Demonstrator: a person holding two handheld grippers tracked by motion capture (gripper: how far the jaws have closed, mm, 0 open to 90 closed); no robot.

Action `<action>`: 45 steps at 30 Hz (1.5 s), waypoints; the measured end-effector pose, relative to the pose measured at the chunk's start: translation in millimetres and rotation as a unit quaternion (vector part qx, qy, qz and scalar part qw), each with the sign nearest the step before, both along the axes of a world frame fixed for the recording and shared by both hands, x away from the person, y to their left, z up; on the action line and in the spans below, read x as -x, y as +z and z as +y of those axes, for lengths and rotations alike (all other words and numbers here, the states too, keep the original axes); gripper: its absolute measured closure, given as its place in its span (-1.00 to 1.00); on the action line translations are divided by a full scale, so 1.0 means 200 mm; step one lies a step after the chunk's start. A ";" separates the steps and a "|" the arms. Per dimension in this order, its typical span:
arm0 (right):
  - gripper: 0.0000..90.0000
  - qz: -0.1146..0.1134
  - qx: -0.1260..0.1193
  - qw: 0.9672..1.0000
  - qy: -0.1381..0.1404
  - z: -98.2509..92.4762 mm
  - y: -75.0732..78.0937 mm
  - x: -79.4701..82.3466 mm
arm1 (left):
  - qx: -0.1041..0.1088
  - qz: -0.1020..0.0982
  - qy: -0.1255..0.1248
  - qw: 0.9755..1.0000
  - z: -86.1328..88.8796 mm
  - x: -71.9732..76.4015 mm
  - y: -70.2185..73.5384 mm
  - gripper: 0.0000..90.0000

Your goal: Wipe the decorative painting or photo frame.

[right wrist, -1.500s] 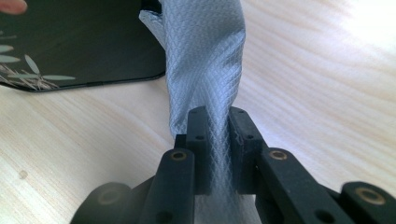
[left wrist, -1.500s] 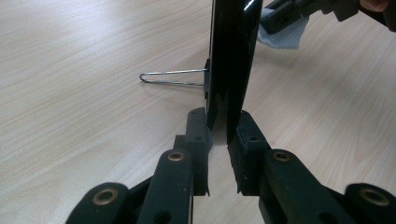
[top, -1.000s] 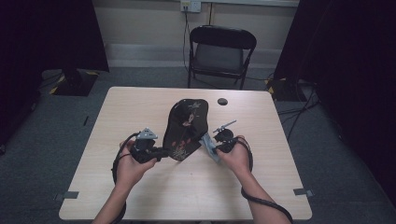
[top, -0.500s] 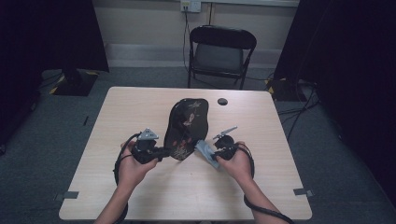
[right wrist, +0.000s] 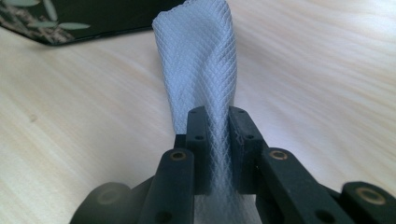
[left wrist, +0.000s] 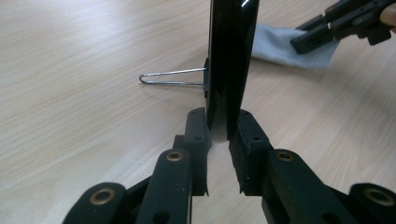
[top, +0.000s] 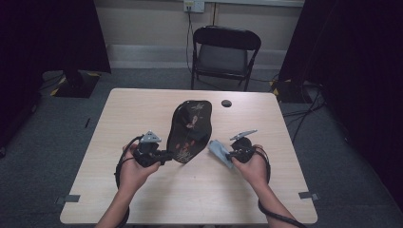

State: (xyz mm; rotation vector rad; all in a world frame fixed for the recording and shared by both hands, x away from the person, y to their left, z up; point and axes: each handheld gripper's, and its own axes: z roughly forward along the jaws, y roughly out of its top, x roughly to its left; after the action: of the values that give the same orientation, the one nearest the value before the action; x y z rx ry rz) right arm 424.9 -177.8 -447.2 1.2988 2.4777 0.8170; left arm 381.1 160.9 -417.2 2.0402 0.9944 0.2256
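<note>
Now the left tool (left wrist: 218,135) clamps the near edge of the black tray (top: 190,130), held tilted above the bench (top: 142,109); right tool (right wrist: 217,126) pinches a grey cloth (right wrist: 198,60) just right of it.

Wooden table (top: 142,109), small black disc (top: 226,103)

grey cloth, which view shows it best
The right gripper view: the grey cloth fills the centre, weave sharp, pinched in the right gripper. The high view shows it small; the left gripper view shows it partly hidden.
</note>
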 end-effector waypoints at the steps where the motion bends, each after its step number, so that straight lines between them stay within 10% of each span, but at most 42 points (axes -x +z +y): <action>1: 0.78 0.000 0.000 1.000 0.000 0.00 0.00 0.00 | 0.000 0.000 0.000 1.000 0.00 0.00 0.00 0.67; 17: 0.75 -0.010 0.008 0.999 -0.036 -0.12 0.00 0.01 | -0.013 -0.002 0.007 1.000 0.04 0.03 0.00 0.30; 45: -0.03 -0.050 -0.025 0.998 -0.038 -0.23 0.03 0.05 | -0.016 0.018 0.002 1.000 0.05 0.04 -0.03 -0.22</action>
State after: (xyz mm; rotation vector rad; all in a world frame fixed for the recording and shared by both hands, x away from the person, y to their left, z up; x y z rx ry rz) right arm 414.0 -223.5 -441.0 1.3259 2.3312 0.9067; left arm 372.5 171.8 -423.1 2.0774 1.0232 0.2098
